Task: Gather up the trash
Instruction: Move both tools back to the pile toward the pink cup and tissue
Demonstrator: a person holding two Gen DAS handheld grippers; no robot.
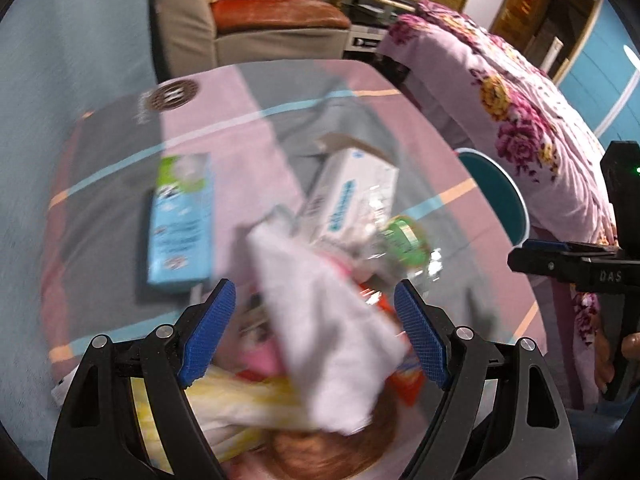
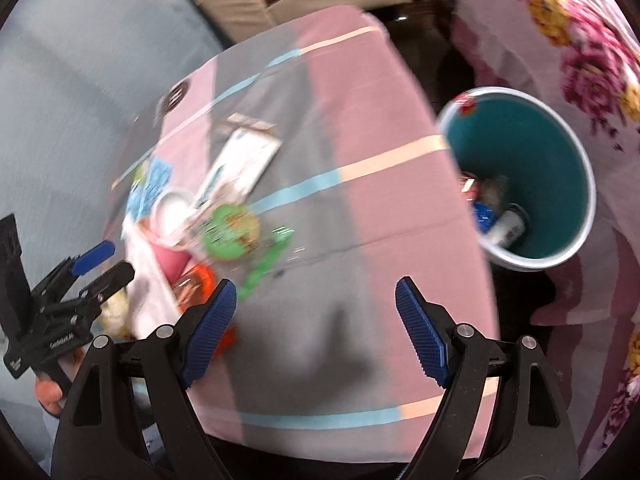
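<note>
Pink-and-grey striped cloth covers your bench (image 2: 360, 200), the largest thing in both views, and the trash is heaped toward its 9 o'clock side in the right wrist view. Next in size is the teal bin (image 2: 560, 168), off the bench edge at 3 o'clock, already holding a few discarded items at the bottom.

Under your left hand-held gripper (image 1: 316, 332), with its blue pads spread wide and nothing between them pinched, lies a white crumpled wrapper (image 1: 328, 332), seemingly atop yellow and orange packets. Beyond it, at 12 o'clock, sit a white carton (image 1: 352, 196) with its flap open, a blue carton (image 1: 182, 220) at 10 o'clock, and a green-labelled piece (image 1: 404, 240) at 1 o'clock; blur hides finer detail.

Your right hand-held gripper (image 2: 316, 332) is likewise spread and empty, hovering over bare cloth.

You look to be mid-collection, choosing the next piece. Likely next: lower the left pads around the white wrapper, close, then carry it to the bin.
</note>
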